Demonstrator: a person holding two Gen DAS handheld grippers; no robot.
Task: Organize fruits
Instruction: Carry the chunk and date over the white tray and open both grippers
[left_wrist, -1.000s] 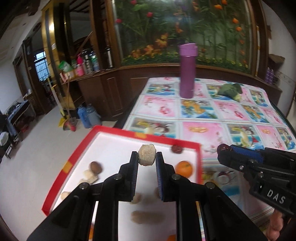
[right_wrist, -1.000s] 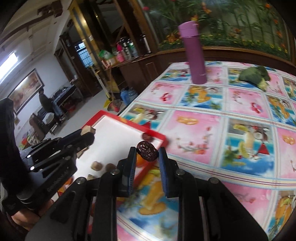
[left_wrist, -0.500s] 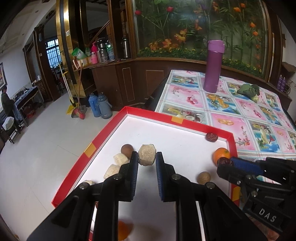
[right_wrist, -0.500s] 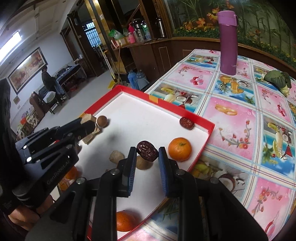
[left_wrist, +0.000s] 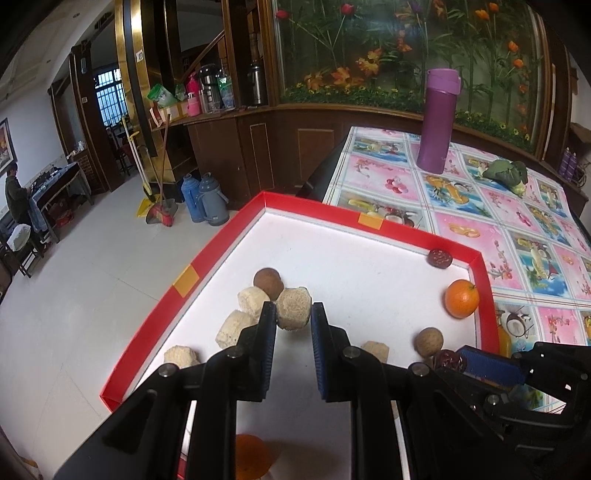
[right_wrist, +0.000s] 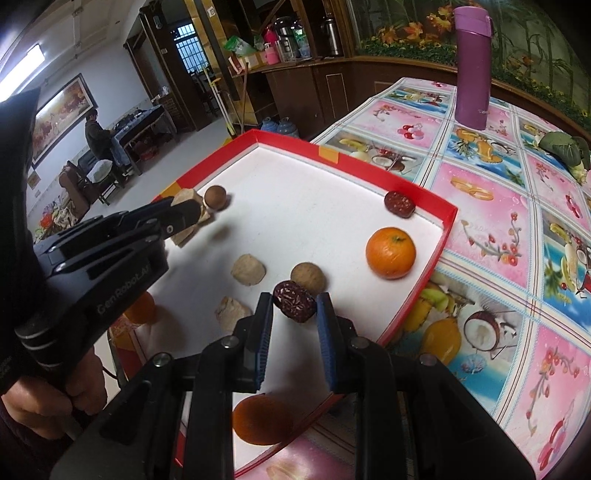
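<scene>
My left gripper (left_wrist: 293, 314) is shut on a beige lumpy fruit (left_wrist: 293, 308), held low over the red-rimmed white tray (left_wrist: 221, 240) beside two like beige fruits (left_wrist: 251, 299) and a brown round one (left_wrist: 268, 282). My right gripper (right_wrist: 295, 306) is shut on a dark red date (right_wrist: 294, 301) over the tray's right half. An orange (right_wrist: 390, 252), a walnut-like ball (right_wrist: 307, 277) and a second date (right_wrist: 398, 202) lie in the tray. The left gripper also shows in the right wrist view (right_wrist: 184, 218).
A purple flask (left_wrist: 437, 120) and a green leafy object (left_wrist: 504, 173) stand on the fruit-patterned tablecloth (left_wrist: 480, 221) beyond the tray. More oranges (right_wrist: 260, 419) lie near the tray's near end. The tray's left side overhangs the floor.
Both grippers have moved forward and down over the tray, still holding their fruits. The left one has come down next to the beige cluster.
</scene>
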